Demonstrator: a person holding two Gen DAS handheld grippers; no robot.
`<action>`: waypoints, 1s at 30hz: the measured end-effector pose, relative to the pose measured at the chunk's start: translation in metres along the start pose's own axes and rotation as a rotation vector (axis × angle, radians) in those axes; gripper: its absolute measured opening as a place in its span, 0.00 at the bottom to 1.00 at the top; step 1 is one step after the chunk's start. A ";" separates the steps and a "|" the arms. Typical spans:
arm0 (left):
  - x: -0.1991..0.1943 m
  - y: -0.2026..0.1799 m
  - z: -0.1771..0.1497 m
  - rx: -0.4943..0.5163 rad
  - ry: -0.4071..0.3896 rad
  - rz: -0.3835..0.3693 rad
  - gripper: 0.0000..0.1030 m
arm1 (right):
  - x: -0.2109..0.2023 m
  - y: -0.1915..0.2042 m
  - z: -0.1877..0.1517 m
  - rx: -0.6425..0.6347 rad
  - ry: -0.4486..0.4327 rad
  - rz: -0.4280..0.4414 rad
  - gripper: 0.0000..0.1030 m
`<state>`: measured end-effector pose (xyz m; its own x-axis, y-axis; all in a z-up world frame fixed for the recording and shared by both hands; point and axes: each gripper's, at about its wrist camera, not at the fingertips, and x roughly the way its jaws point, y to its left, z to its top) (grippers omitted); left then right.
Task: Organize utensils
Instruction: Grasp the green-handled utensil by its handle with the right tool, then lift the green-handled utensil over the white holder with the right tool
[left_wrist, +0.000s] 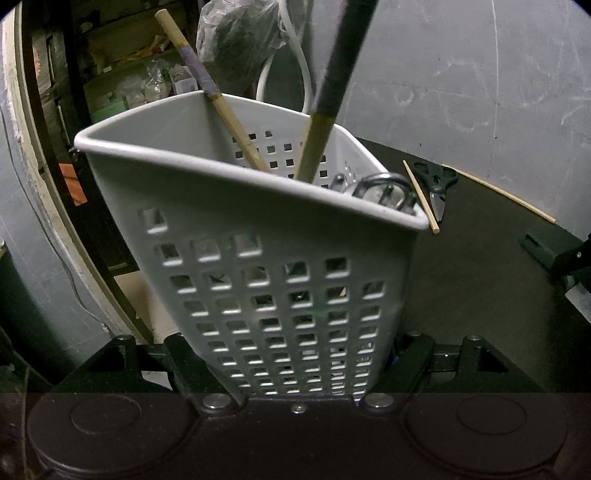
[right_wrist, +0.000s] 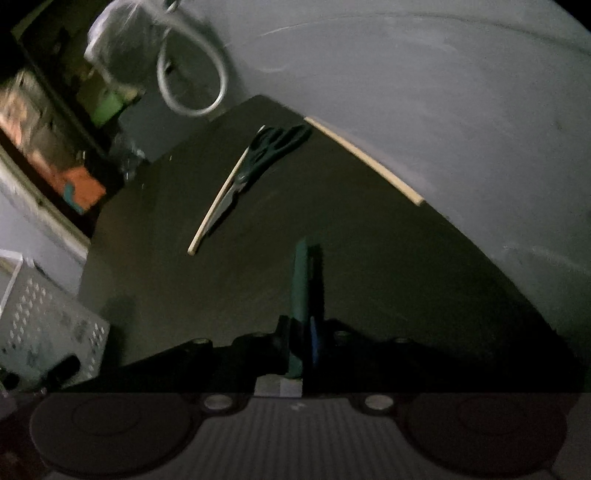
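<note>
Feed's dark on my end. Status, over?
Left hand-held gripper clamped on basket. Right hand-held gripper shut, empty. Scissors, two chopsticks on table. Nothing blocking.

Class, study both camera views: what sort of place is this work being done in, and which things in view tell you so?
Probably a home storeroom or utility corner, not a tidy kitchen: cluttered dark shelves, a bare scuffed grey wall with a looped white hose, and a dark table holding a white perforated utensil basket and scissors.
</note>
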<state>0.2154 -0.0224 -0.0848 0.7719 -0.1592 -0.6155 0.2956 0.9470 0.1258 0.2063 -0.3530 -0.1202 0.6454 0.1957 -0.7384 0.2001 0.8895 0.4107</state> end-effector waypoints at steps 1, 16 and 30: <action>0.000 0.000 0.000 -0.001 -0.001 -0.001 0.77 | 0.000 0.006 0.000 -0.027 0.008 -0.011 0.11; -0.001 0.008 -0.003 -0.005 -0.011 -0.016 0.77 | -0.012 0.049 -0.008 -0.210 0.050 -0.051 0.11; -0.001 0.008 -0.005 -0.018 -0.017 -0.014 0.76 | -0.001 0.086 -0.009 -0.445 0.107 -0.107 0.11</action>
<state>0.2137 -0.0130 -0.0870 0.7773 -0.1766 -0.6038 0.2959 0.9496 0.1032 0.2165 -0.2732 -0.0891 0.5544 0.1137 -0.8245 -0.0893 0.9930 0.0769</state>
